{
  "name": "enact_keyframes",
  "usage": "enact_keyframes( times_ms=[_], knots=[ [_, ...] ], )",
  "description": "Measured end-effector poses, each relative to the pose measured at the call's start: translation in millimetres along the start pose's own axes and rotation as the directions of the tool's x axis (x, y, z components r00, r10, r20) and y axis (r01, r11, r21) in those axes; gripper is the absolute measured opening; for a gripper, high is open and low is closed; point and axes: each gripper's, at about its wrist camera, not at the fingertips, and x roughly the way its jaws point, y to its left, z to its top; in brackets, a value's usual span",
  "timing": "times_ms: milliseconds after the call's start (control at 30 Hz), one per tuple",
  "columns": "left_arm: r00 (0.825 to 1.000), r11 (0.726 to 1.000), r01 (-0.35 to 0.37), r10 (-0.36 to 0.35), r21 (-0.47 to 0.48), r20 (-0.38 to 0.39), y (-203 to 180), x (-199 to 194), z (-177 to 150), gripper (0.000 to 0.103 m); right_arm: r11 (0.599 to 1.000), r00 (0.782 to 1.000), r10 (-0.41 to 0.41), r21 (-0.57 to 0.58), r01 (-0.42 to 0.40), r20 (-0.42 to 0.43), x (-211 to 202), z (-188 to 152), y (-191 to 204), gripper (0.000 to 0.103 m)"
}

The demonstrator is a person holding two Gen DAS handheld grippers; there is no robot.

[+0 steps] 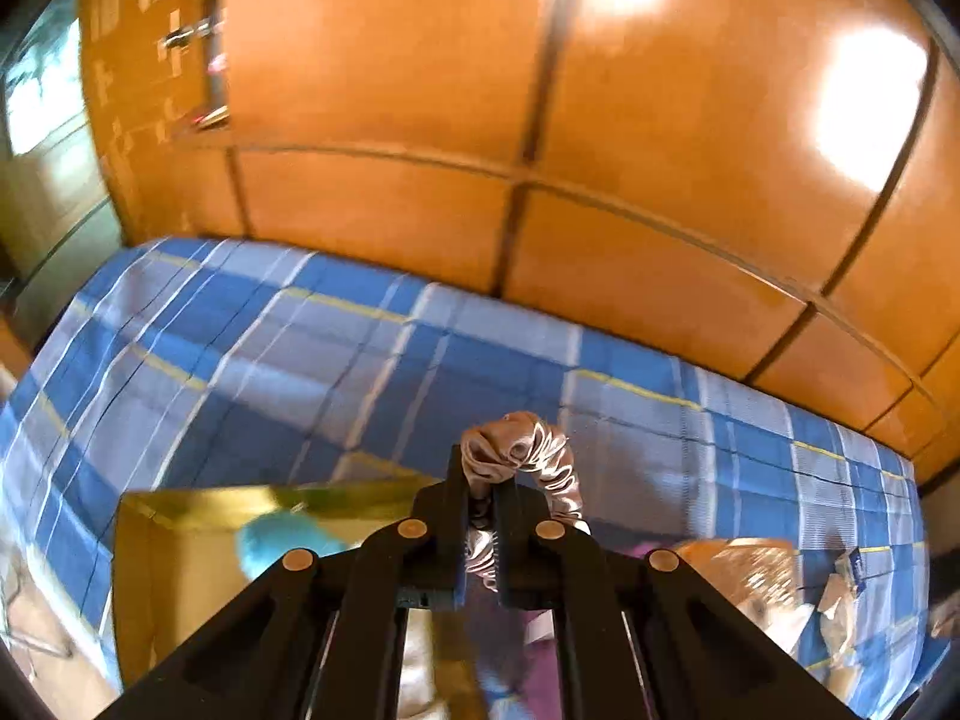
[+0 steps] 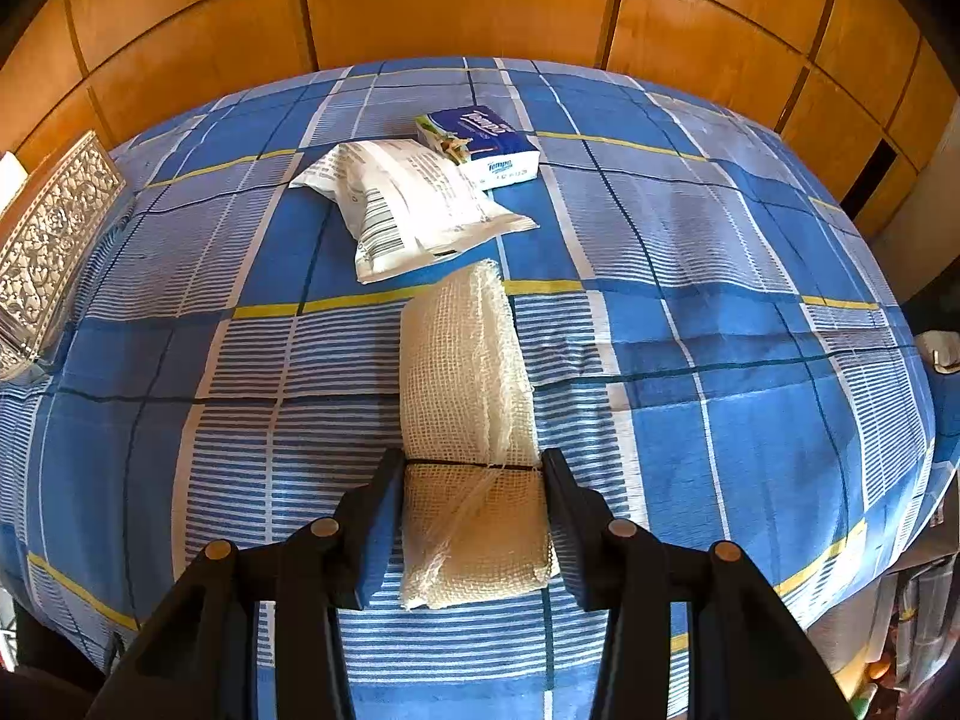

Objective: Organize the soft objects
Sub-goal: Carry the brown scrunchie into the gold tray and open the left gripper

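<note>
In the left wrist view my left gripper (image 1: 480, 474) is shut on a shiny pink satin scrunchie (image 1: 528, 450) and holds it in the air above a yellow-lined open box (image 1: 180, 540). A blue fluffy thing (image 1: 282, 540) lies in the box. In the right wrist view my right gripper (image 2: 474, 462) is open, its fingers on either side of the near end of a cream gauze bandage roll (image 2: 462, 372) lying on the blue checked bedsheet (image 2: 720, 330). Whether the pads touch the roll I cannot tell.
A white printed pouch (image 2: 408, 204) and a blue Tempo tissue pack (image 2: 480, 144) lie farther back on the bed. A silver patterned box (image 2: 54, 240) stands at the left edge. Orange wooden wardrobe panels (image 2: 450, 6) rise behind the bed. A crinkly golden packet (image 1: 756, 576) lies right of the box.
</note>
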Motion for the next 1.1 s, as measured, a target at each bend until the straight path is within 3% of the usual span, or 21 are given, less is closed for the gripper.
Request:
enact_keyframes(
  times_ms=[233,500,833,1100],
  knots=[
    [1.0,0.994,0.001,0.0,-0.108,0.004,62,-18,-49,0.006,1.0,1.0,-0.022,-0.003,0.022,0.003,-1,-2,5,0.045],
    [1.0,0.984,-0.013,0.012,-0.176,-0.009,103,-31,-112,0.006,0.999,0.999,-0.045,-0.007,0.045,0.006,-1,-3,7,0.045],
    [0.992,0.979,-0.12,0.126,-0.166,0.031,109,-48,-177,0.007,0.997,0.997,-0.073,-0.018,0.074,0.02,-4,-7,10,0.045],
    [0.981,0.976,-0.187,0.192,-0.109,0.036,101,-37,-205,0.009,0.995,0.995,-0.101,-0.022,0.101,0.027,-5,-8,13,0.044]
  ],
)
